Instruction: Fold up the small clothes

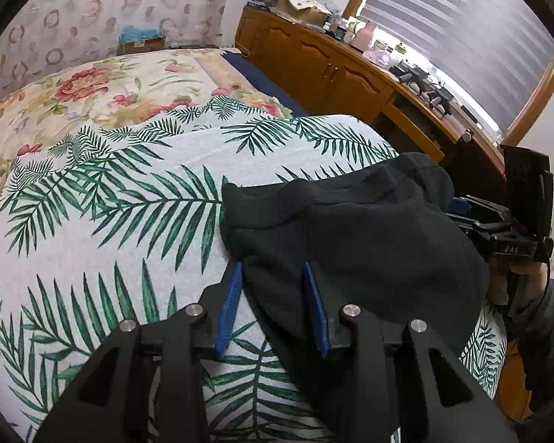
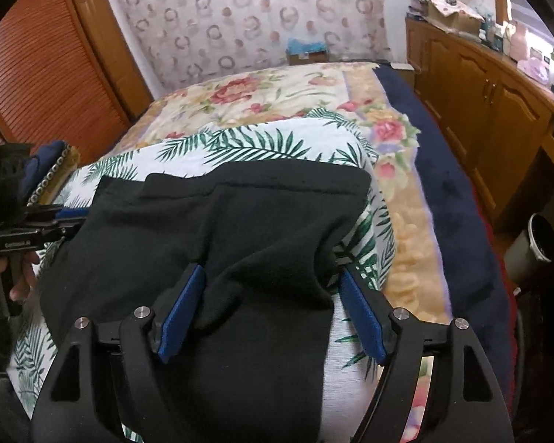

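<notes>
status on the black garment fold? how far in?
Done: the black garment lies on the palm-print sheet, and a layer already looks lapped over near its far edge. In hand: both tools are open, the left tool straddling its near-left edge, the right tool around a bunched ridge. Neither is clamped. Left: grip and fold it into a compact bundle, which it isn't yet.

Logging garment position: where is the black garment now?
The black garment lies on the palm-leaf sheet, between the open left gripper and right gripper.
</notes>
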